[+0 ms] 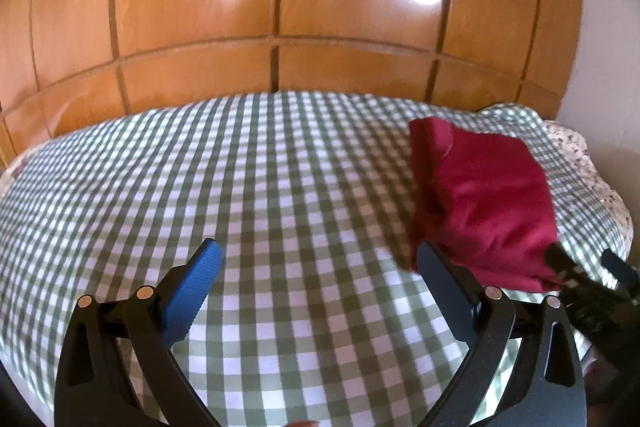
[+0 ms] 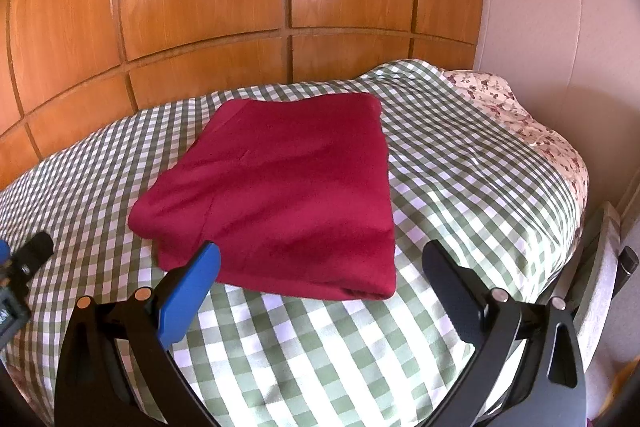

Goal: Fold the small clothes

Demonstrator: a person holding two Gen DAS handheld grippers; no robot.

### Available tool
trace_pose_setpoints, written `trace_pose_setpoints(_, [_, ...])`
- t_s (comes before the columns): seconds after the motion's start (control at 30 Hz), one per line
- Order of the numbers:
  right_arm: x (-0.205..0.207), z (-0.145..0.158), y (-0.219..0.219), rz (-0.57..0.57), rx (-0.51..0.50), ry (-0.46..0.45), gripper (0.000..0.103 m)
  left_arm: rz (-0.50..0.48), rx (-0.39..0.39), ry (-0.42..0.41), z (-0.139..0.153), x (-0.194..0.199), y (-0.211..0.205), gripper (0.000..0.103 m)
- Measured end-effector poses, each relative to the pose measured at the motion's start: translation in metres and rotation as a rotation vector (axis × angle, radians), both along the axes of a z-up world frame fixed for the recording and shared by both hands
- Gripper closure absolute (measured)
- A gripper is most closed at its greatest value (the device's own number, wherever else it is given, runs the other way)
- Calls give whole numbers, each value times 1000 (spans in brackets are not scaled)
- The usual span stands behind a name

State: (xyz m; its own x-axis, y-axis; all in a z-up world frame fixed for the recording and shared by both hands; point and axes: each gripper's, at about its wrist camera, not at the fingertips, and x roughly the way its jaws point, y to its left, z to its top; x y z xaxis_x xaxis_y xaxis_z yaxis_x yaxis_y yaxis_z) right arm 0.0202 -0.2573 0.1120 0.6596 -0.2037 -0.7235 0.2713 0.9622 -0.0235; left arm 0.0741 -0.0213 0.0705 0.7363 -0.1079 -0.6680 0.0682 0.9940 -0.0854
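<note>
A dark red garment (image 2: 280,195) lies folded into a flat rectangle on the green-and-white checked bedspread (image 2: 460,167). In the left wrist view the garment (image 1: 488,203) is at the right. My right gripper (image 2: 320,259) is open, its fingers just short of the garment's near edge, empty. My left gripper (image 1: 320,259) is open and empty over bare bedspread (image 1: 240,187), to the left of the garment. The right gripper's tips (image 1: 580,271) show at the right edge of the left wrist view, beside the garment.
A glossy wooden wardrobe (image 1: 280,7) runs along the far side of the bed. A floral cloth (image 2: 520,119) lies at the bed's right end by a white wall (image 2: 532,7). A chair (image 2: 608,267) stands at the right of the bed.
</note>
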Motion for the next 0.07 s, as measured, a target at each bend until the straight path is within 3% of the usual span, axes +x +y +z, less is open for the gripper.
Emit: trace_pose_setpoints(0.07, [2, -2, -4, 0, -2, 11, 2, 20, 14, 15, -6, 3, 3, 4])
